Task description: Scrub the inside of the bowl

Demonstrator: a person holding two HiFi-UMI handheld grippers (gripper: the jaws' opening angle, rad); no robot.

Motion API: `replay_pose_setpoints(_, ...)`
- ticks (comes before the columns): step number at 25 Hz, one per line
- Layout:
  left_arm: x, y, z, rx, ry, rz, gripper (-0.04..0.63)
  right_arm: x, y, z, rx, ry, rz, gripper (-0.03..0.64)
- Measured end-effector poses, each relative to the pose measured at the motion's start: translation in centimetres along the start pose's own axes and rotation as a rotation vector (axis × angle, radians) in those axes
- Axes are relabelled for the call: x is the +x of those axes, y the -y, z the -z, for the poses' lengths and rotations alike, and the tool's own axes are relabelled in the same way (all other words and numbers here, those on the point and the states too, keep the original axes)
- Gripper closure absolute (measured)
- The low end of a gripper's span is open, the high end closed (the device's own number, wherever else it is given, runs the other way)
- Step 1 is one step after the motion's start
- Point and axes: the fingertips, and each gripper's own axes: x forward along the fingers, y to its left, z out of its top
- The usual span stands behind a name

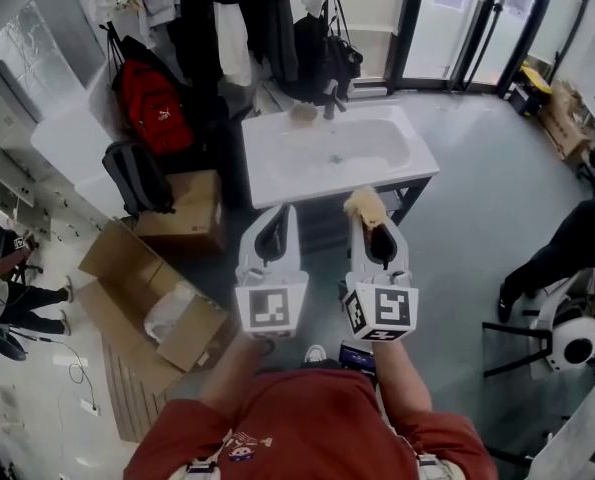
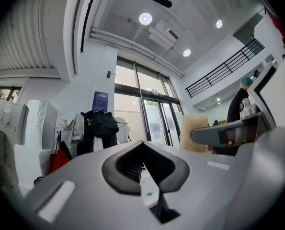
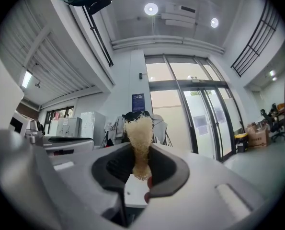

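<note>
My right tool (image 1: 370,220) clamps a tan sponge (image 1: 364,205); my left tool (image 1: 276,220) is closed, empty, both short of the sink's (image 1: 267,183) front edge.

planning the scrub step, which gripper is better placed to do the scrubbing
Right. The right gripper has its jaws closed on the beige sponge, whose end sticks out forward. The left gripper has its jaws together with nothing between them, so it would probably suit steadying instead.

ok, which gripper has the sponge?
The right gripper: a tan sponge is pinched between its jaws and sticks out past them. The left gripper is shut with nothing in it.
</note>
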Motion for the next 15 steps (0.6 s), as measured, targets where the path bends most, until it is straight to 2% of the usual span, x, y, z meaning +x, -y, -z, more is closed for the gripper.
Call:
replay_pose_setpoints(6, 3.2, 1.9, 0.2, -0.006, 0.000, -0.029, 0.591, 2.2, 3.5, -0.4, -0.008, -0.001, -0.023, 0.540)
replay_pose_setpoints(15, 5.4, 1.6, 1.8, -0.008, -0.015, -0.047, 0.590, 4.1, 4.9, 1.1, 0.012, -0.003, -0.034, 0.540)
